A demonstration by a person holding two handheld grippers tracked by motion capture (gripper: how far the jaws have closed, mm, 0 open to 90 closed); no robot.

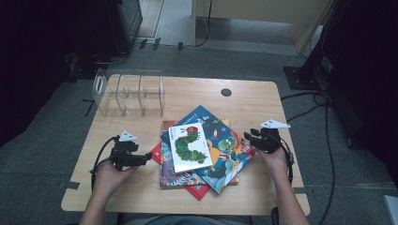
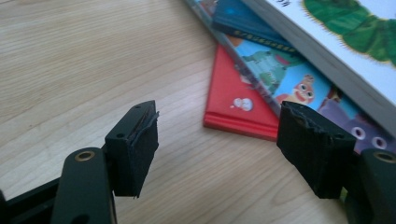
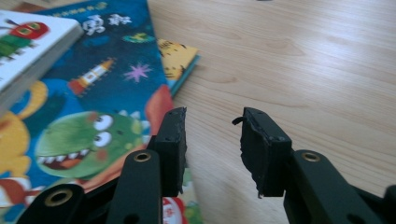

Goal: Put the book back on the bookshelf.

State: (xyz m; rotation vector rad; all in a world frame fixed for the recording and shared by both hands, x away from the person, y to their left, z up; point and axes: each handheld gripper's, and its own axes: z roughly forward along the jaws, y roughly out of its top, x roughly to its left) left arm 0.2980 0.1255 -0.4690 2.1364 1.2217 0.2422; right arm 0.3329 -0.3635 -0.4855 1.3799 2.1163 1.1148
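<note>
Wooden table (image 1: 244, 101) carries a stack of picture books; I see the white caterpillar board book (image 1: 189, 147) on top, centre, with a clear acrylic divider rack (image 1: 129, 93) at the far left. My left gripper (image 1: 149, 158) sits just left of the stack, my right gripper (image 1: 248, 135) at its right edge.

Left gripper view: my jaws stand wide apart, empty, over bare wood near the red book (image 2: 236, 100) corner.

Right gripper view: jaws parted, holding nothing, at the blue monster book (image 3: 93, 112) edge.
</note>
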